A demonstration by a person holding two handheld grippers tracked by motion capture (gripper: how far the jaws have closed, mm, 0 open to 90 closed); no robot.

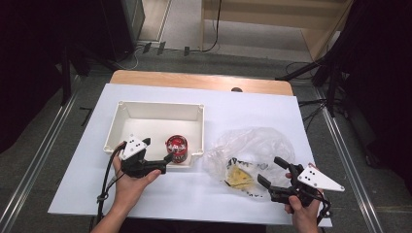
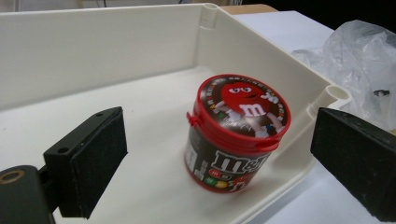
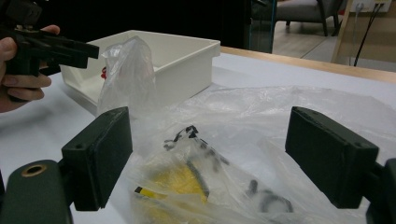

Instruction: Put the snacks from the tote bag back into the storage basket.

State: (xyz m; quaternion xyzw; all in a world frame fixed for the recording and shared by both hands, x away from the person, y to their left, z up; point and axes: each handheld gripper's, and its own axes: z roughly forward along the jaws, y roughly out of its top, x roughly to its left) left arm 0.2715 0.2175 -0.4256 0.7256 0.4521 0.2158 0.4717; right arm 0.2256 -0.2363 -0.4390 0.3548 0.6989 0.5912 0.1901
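While jaws gape, candy tub (image 2: 237,133) upright in white bin (image 2: 93,51), lid up.

high view looks forward and down over whole table (image 1: 272,104). left gripper view sits close at white bin (image 2: 140,42), near its front right corner. right gripper view low over plastic bag (image 3: 261,116), sharing bin.

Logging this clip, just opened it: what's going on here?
A person holds a gripper in each hand. The left gripper is open at the candy tub standing in the white bin, not gripping it. The right gripper is open over a clear plastic bag with something yellow inside.
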